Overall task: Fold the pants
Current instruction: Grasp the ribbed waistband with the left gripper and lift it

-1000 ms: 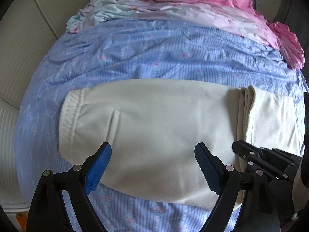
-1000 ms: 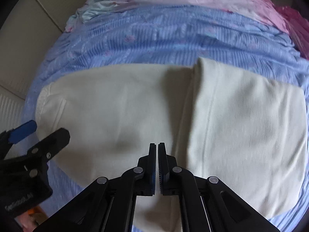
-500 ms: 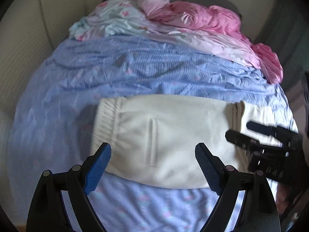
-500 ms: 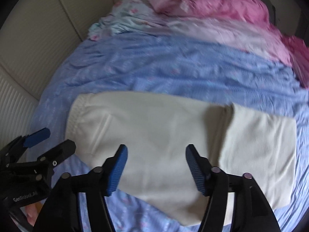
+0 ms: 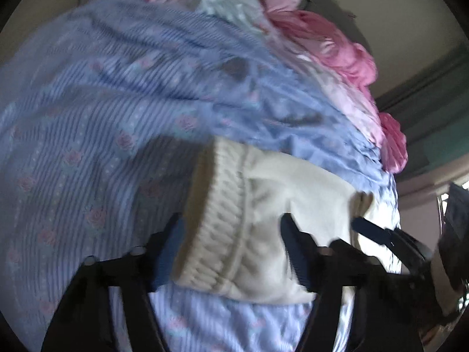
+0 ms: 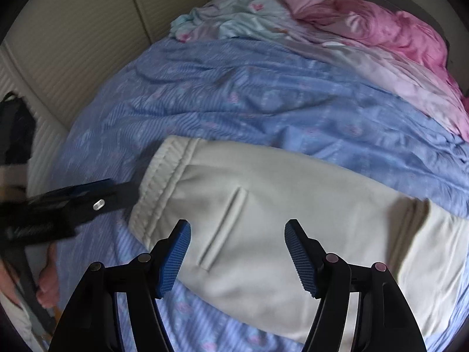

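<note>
- My left gripper (image 5: 234, 249), lower centre, jaws just closing around the pants' (image 6: 293, 220) waistband (image 5: 217, 228); whether they pinch it yet I cannot tell.
- My right gripper (image 6: 237, 252) hangs open, empty, over the cloth.
- Next, I judge: pinch firmly, carry the waistband toward the folded end at right.

Pants (image 6: 293, 220) atop bedspread (image 6: 234, 102)

My right gripper (image 6: 237, 252) is glossy black plastic, with ribbed blue pads (image 6: 176, 256) and round silver rivets at its linkage joints. My left gripper (image 5: 231, 252) looks alike, blurred, black arms carrying blue-faced fingers (image 5: 296, 253).
</note>
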The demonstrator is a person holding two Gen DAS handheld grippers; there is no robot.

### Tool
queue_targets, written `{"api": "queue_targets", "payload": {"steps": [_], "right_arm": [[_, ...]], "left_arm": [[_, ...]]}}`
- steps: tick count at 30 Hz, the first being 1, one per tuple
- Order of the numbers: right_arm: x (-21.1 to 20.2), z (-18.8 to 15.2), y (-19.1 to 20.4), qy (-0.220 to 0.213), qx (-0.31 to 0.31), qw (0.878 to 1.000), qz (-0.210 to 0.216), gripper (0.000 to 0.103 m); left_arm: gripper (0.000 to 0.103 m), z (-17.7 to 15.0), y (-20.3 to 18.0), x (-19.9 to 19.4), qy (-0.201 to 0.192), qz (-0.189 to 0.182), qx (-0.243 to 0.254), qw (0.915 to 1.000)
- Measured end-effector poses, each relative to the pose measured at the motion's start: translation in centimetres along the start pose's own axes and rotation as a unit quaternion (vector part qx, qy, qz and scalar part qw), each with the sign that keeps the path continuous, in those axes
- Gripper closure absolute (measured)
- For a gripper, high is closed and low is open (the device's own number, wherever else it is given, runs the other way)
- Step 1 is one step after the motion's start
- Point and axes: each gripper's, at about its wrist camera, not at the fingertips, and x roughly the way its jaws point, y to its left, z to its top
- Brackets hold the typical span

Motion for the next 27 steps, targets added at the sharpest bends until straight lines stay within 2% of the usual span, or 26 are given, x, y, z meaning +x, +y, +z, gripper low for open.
{"api": "queue_targets", "payload": {"steps": [1, 7, 10, 13, 17, 20, 23, 26, 27], "right_arm": [[0.4, 0.1, 0.2, 0.0, 0.0, 1.0, 0.0, 0.035], [2.7, 0.2, 0.1, 0.02, 0.013, 1.0, 0.003, 0.035], [3.5, -0.1, -0.3, 0.027, 0.018, 0.999, 0.001, 0.035], [4.1, -0.4, -1.0, 0.037, 0.029, 0.999, 0.003, 0.035], [4.6, -0.7, -1.7, 0.043, 0.037, 0.998, 0.007, 0.035], [4.9, -0.6, -2.0, 0.045, 0.042, 0.998, 0.012, 0.035], [5.1, -0.5, -2.1, 0.048, 0.049, 0.997, 0.021, 0.035], [5.1, -0.4, -2.0, 0.047, 0.049, 0.997, 0.03, 0.035], [5.1, -0.4, -1.9, 0.046, 0.047, 0.997, 0.033, 0.035]], "left_arm": [[0.047, 0.1, 0.6, 0.7, 0.009, -0.007, -0.011, 0.9999], [0.047, -0.3, 3.2, 3.8, 0.037, -0.018, -0.051, 0.9978], [0.045, -0.8, 4.9, 5.1, 0.052, -0.042, -0.089, 0.9938], [0.043, -1.4, 6.3, 5.9, 0.05, -0.077, -0.122, 0.9882], [0.042, -1.4, 6.8, 6.5, 0.058, -0.099, -0.114, 0.9869], [0.042, -0.8, 7.0, 7.1, 0.081, -0.128, -0.124, 0.9807], [0.042, -0.8, 6.3, 7.4, 0.109, -0.145, -0.1, 0.9783], [0.043, -1.4, 5.9, 8.2, 0.15, -0.203, -0.101, 0.9623], [0.043, -1.5, 5.8, 8.4, 0.145, -0.192, -0.1, 0.9656]]}}
